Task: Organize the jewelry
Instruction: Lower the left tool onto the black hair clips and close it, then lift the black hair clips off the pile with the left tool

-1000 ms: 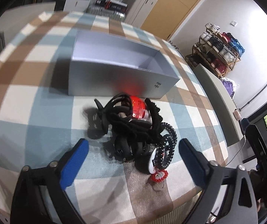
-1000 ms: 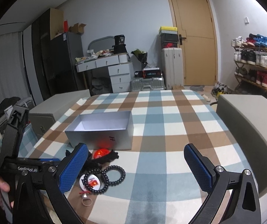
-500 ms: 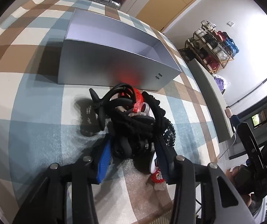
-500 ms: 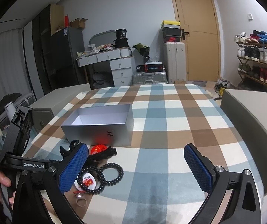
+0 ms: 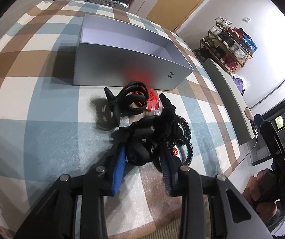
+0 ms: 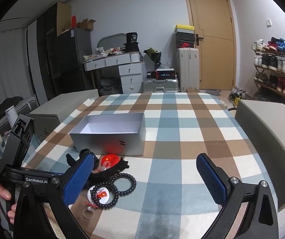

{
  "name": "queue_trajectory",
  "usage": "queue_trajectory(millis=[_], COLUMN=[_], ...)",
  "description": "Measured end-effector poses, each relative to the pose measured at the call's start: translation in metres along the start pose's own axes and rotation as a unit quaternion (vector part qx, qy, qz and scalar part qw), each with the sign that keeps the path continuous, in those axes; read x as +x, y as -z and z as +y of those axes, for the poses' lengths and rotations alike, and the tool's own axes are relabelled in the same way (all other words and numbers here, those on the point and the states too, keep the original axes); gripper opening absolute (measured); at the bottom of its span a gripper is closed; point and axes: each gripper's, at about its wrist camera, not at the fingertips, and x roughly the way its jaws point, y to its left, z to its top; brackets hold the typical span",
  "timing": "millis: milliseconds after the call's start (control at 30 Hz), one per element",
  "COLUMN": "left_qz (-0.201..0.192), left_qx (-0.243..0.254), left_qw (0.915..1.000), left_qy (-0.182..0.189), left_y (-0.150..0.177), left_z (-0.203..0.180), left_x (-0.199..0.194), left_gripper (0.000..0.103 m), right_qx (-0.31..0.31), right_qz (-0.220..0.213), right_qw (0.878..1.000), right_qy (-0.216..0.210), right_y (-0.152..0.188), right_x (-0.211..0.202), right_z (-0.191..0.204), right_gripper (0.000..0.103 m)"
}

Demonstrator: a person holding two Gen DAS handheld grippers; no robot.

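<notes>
My left gripper [image 5: 142, 159] is shut on a black fabric scrunchie [image 5: 154, 133] in a pile of accessories on the checked table. Beside it lie a black claw clip [image 5: 126, 103], a red badge [image 5: 151, 101] and black spiral hair ties [image 5: 186, 139]. A silver open box [image 5: 126, 67] stands just behind the pile. My right gripper [image 6: 144, 175] is open and empty above the table front, right of the pile. In its view the box [image 6: 110, 139], the red badge [image 6: 109, 160], spiral ties [image 6: 125, 184] and a white flag badge [image 6: 100, 195] show.
A grey cabinet [image 6: 269, 139] borders the table on the right and another [image 6: 58, 107] on the left. A small ring [image 6: 88, 212] lies near the table's front edge. A shoe rack [image 6: 273, 69], desk and suitcases stand behind.
My left gripper went from wide open to closed on the black scrunchie in the pile, pulling it apart from the claw clip. The right gripper stayed open and rose slightly.
</notes>
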Motion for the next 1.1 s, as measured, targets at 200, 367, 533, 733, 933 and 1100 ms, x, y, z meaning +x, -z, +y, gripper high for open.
queue_trajectory(millis=[200, 367, 533, 733, 933, 1100], left_qz=[-0.011, -0.023, -0.031, -0.049, -0.050, -0.052], left_qx=[0.008, 0.025, 0.052, 0.081, 0.101, 0.092], left_qw=[0.9997, 0.9980, 0.9934, 0.9879, 0.9856, 0.9860], left_qy=[-0.023, -0.054, -0.098, -0.123, -0.126, -0.129], left_y=[0.004, 0.007, 0.014, 0.017, 0.005, 0.007], left_z=[-0.001, -0.004, -0.006, -0.010, -0.010, -0.003], left_x=[-0.008, -0.014, -0.016, -0.028, -0.032, -0.035], left_gripper=[0.028, 0.028, 0.028, 0.027, 0.025, 0.025], right_qx=[-0.005, -0.005, -0.010, -0.009, -0.012, -0.006], right_qz=[-0.003, 0.005, 0.016, 0.025, 0.032, 0.042], right_qw=[1.000, 1.000, 1.000, 1.000, 0.999, 0.999], right_qy=[0.000, 0.002, 0.002, -0.001, -0.003, -0.011], right_y=[0.001, 0.002, 0.005, 0.008, 0.010, 0.013], right_x=[-0.004, -0.004, -0.002, -0.001, -0.001, 0.001], right_z=[0.005, 0.008, 0.012, 0.015, 0.019, 0.018], right_gripper=[0.103, 0.103, 0.103, 0.103, 0.103, 0.103])
